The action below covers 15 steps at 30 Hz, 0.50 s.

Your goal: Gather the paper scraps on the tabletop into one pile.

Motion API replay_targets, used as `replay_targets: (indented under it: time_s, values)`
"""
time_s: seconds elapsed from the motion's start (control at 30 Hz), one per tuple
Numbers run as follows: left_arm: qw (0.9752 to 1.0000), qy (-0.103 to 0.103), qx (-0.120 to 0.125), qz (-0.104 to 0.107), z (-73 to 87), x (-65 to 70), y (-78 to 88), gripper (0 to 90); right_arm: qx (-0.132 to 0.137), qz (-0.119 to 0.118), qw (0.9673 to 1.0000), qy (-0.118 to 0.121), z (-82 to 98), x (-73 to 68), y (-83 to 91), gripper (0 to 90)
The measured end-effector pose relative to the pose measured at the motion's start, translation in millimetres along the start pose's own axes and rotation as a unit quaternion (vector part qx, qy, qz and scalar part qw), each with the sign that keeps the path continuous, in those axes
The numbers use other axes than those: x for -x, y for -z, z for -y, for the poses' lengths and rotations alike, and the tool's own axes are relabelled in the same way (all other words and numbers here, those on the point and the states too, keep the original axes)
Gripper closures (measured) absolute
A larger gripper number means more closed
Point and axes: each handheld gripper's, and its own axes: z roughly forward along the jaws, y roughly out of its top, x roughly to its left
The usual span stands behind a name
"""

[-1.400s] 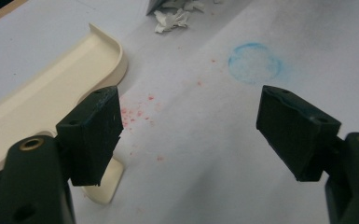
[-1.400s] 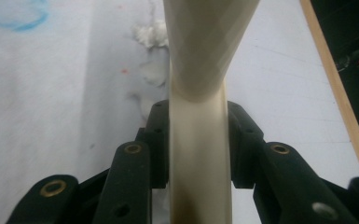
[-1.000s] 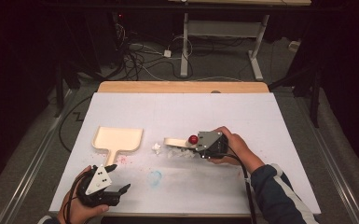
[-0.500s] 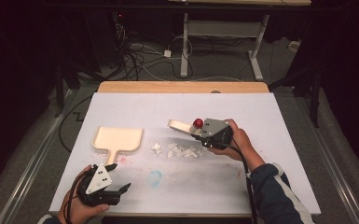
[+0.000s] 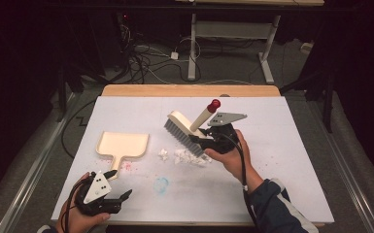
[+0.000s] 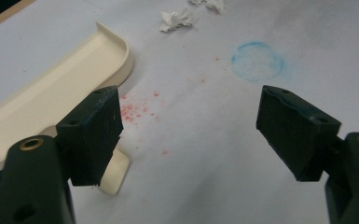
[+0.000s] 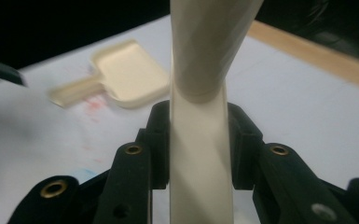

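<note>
While poised over paper scraps (image 5: pixel 187 156): right gripper (image 5: pixel 205 137) clamping brush (image 5: pixel 188 127), bristles down for sweeping; left gripper (image 5: pixel 120 184) wide, empty, beside dustpan (image 5: pixel 122 145).

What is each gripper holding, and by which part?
The right gripper clamps the cream plastic hand brush by its handle, near the head. The left gripper is open, holding nothing.

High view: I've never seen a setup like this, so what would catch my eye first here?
Probably the cream brush with a red-tipped handle, lifted off the white table near its middle and clamped in the right gripper. Just below it lie crumpled white paper scraps, with a cream dustpan to their left. At the near left edge, the left gripper waits with its jaws open.
</note>
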Motion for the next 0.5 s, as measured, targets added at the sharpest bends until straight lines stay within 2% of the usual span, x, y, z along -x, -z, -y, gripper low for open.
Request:
replay_targets:
  time_s: [0.03,0.1,0.23,0.3,0.43,0.5]
  values:
    - [1.0,0.0,0.0,-0.002,1.2,0.1,1.0,21.7,0.001,-0.012,0.9997,-0.019,1.5,-4.5,-3.1,67.7]
    - [1.0,0.004,-0.002,-0.006,5.3,0.1,3.3,21.7,0.0,-0.029,0.9988,-0.04,4.8,-14.8,-9.6,67.7]
    - [0.9999,0.01,-0.003,-0.005,10.4,0.7,5.7,21.7,-0.008,-0.049,0.9974,-0.052,9.3,-33.2,-20.0,67.7]
    - [1.0,0.008,-0.002,-0.004,9.6,1.7,5.1,21.7,-0.017,-0.044,0.9976,-0.05,12.6,-39.4,-25.8,67.7]
    - [1.0,-0.002,-0.006,-0.001,8.7,4.9,2.7,21.7,-0.044,-0.053,0.9958,-0.06,25.8,-41.5,-44.6,67.7]
    - [0.9999,-0.005,-0.01,0.0,8.8,5.5,1.6,21.7,-0.047,-0.033,0.9963,-0.063,31.0,-39.9,-51.3,67.7]
